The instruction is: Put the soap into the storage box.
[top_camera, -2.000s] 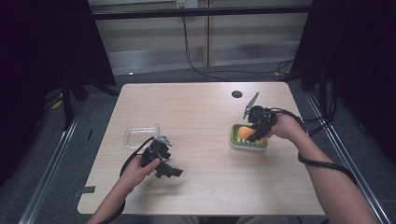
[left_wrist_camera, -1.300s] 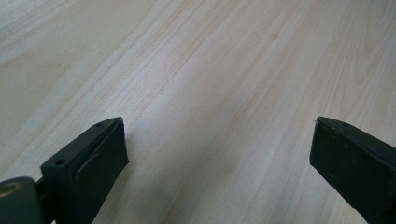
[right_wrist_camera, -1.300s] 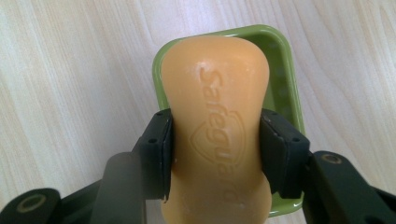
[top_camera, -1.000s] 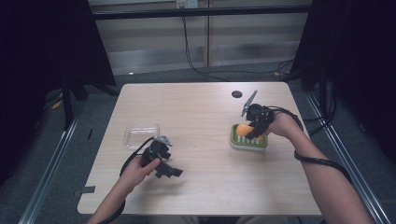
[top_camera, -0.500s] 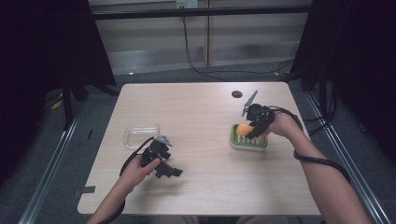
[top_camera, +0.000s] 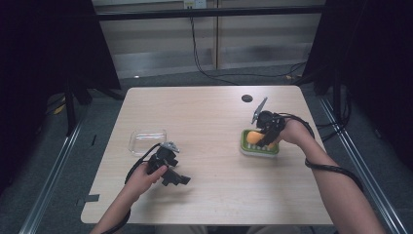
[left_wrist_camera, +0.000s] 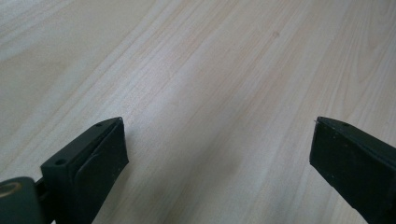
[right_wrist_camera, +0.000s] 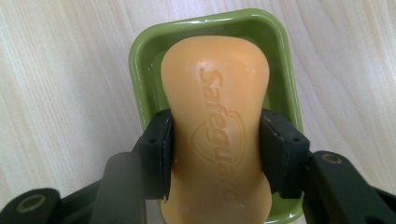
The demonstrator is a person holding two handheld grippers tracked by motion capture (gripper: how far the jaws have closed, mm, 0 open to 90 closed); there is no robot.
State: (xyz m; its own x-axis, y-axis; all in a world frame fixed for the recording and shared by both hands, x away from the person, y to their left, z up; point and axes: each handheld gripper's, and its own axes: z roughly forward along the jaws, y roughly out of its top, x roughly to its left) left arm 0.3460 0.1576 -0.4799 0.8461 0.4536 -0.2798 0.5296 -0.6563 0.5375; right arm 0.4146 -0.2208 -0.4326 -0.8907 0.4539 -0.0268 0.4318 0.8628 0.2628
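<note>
An orange bar of soap (right_wrist_camera: 215, 121) with raised lettering is clamped at its waist between the pads of my right gripper (right_wrist_camera: 215, 149). It hangs just over a green soap dish (right_wrist_camera: 140, 70) on the wooden table. From the high view the right gripper (top_camera: 260, 137) holds the soap (top_camera: 253, 137) above the dish (top_camera: 259, 149) at the table's right. My left gripper (top_camera: 176, 179) rests low at the front left, open, its jaws wide apart over bare wood (left_wrist_camera: 210, 93) with nothing between them.
A clear plastic lid or tray (top_camera: 146, 141) lies just beyond the left hand. A small dark round disc (top_camera: 247, 98) sits near the table's far edge. Cables trail from both grippers. Dark floor and rails surround the table (top_camera: 204, 122).
The soap, seated in the dish two seconds ago, was lifted slightly by the right gripper and has hardly moved over the last second. The left hand has stayed still.
</note>
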